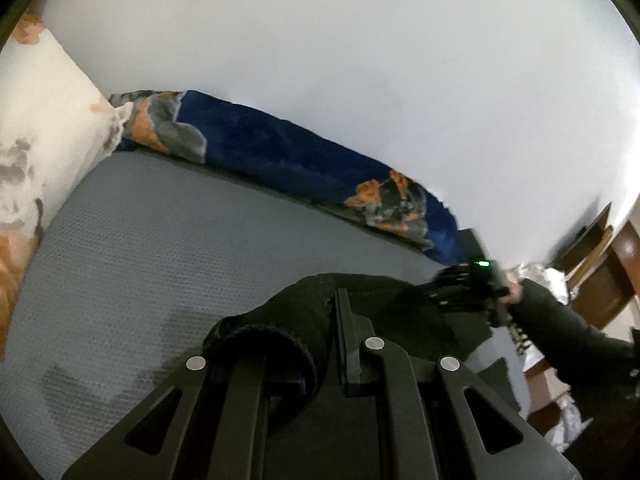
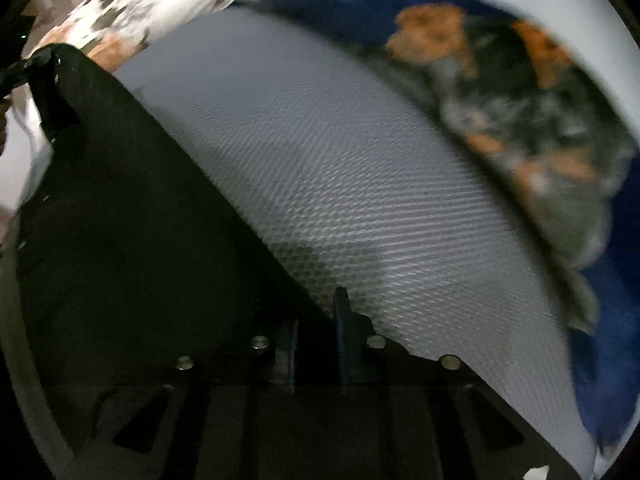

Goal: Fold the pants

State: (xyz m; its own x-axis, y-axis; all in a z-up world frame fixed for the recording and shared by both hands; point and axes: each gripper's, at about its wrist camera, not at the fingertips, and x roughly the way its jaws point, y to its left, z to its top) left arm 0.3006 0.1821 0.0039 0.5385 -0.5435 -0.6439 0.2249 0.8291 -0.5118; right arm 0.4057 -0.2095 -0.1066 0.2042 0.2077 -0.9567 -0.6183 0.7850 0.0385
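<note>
Black pants lie over the near edge of a grey textured bed. My left gripper is shut on a bunched edge of the cloth, which drapes over and hides its left finger. Farther right, a hand in a black sleeve holds my right gripper down at the pants. In the right wrist view the pants stretch as a dark sheet from my right gripper, shut on their edge, up to the left gripper at the top left corner.
A blue blanket with orange and grey flowers lies along the far side of the bed against a white wall. A white flowered pillow is at the left end. Wooden furniture stands beyond the bed's right end.
</note>
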